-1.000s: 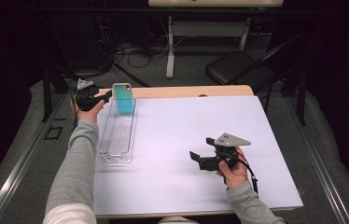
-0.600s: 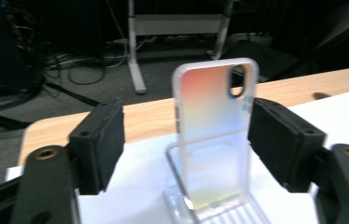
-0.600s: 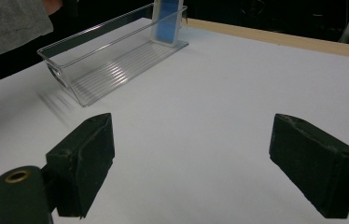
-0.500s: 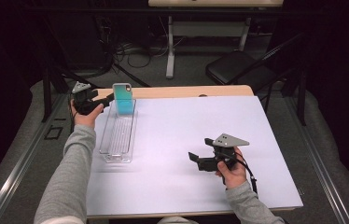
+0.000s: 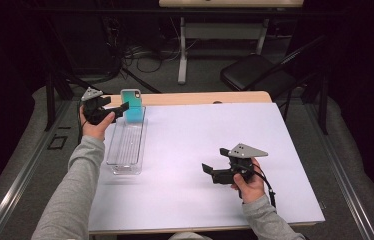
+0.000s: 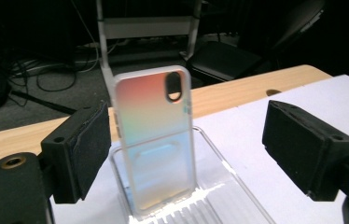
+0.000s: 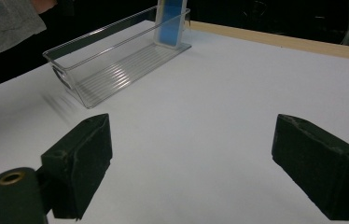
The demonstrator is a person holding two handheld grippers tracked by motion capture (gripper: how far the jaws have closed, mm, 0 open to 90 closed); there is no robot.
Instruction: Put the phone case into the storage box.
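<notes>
— Where's the phone case [image 6: 155, 140] right now?

— Standing upright at the far end of the clear tray [image 5: 125, 150], in the upper left of the high view. In the left gripper view it sits in the middle of the frame, its lower edge down inside the tray, its back shimmering from orange at the top to pale blue-green lower down, with a dark camera cut-out near the top.

— Is anything gripping it?

— No. The left gripper [image 5: 115, 111] is just to the left of the case in the high view, and its jaws have just been opening. Seen from that gripper's own camera, the two black pads stand wide apart at the left and right edges of the frame, with the case between them but farther off, clear of both.

— And the tray itself?

— Long and narrow, ribbed floor, lying on the white table [image 5: 200, 135] along its left side. In the right gripper view it runs from the left of the frame up toward the top centre, the case showing blue at its far end.

— The other hand?

— The right gripper [image 5: 210, 172] is in the lower right of the high view, well apart from the tray. Its jaws are spread with bare tabletop between them.
</notes>
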